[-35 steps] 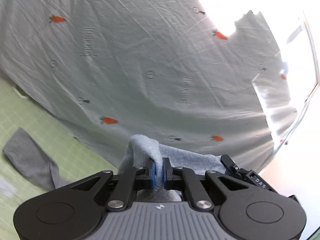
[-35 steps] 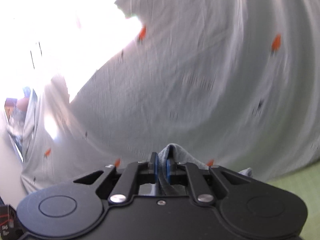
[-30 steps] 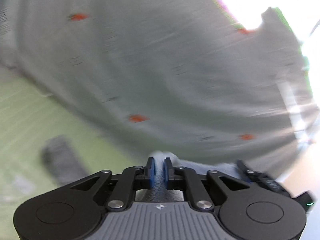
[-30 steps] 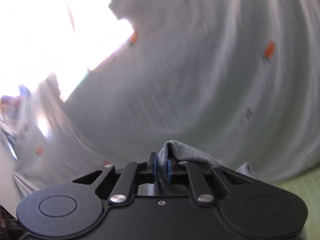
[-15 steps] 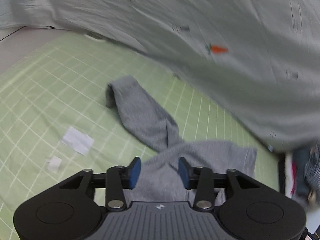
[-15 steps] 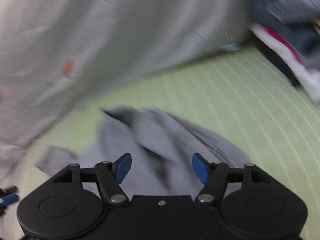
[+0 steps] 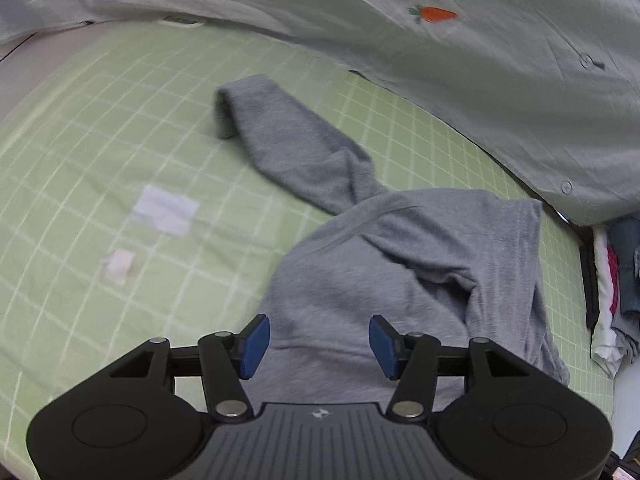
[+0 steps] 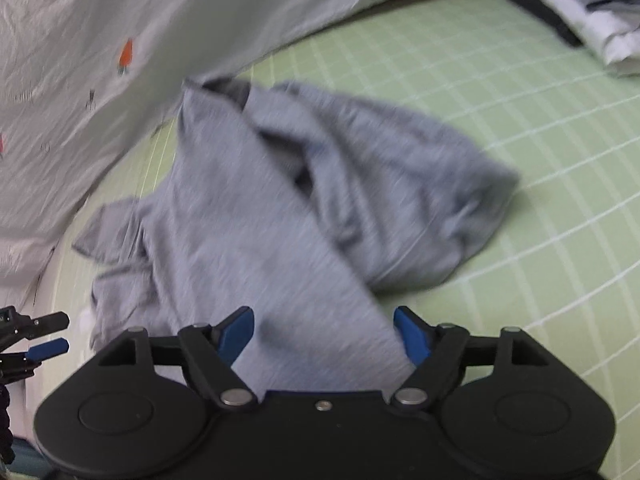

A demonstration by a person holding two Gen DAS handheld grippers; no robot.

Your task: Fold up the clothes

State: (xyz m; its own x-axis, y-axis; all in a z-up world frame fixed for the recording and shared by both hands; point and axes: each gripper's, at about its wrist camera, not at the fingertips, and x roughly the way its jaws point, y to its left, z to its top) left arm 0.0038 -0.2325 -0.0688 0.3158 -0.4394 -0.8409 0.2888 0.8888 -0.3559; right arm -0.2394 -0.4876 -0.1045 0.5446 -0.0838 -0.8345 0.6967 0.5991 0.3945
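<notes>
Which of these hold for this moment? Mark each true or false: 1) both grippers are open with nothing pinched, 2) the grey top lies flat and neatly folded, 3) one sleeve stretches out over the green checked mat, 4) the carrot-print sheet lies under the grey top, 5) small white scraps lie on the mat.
1) True. The left gripper and right gripper stand open above the grey top; their jaws have just been opening, pads clear of the cloth.
2) False. It lies rumpled, with bunched folds.
3) True. The sleeve reaches across the mat.
4) False. The carrot-print sheet lies beyond the top, along the mat's far edge.
5) True. The white scraps lie left of the top.
</notes>
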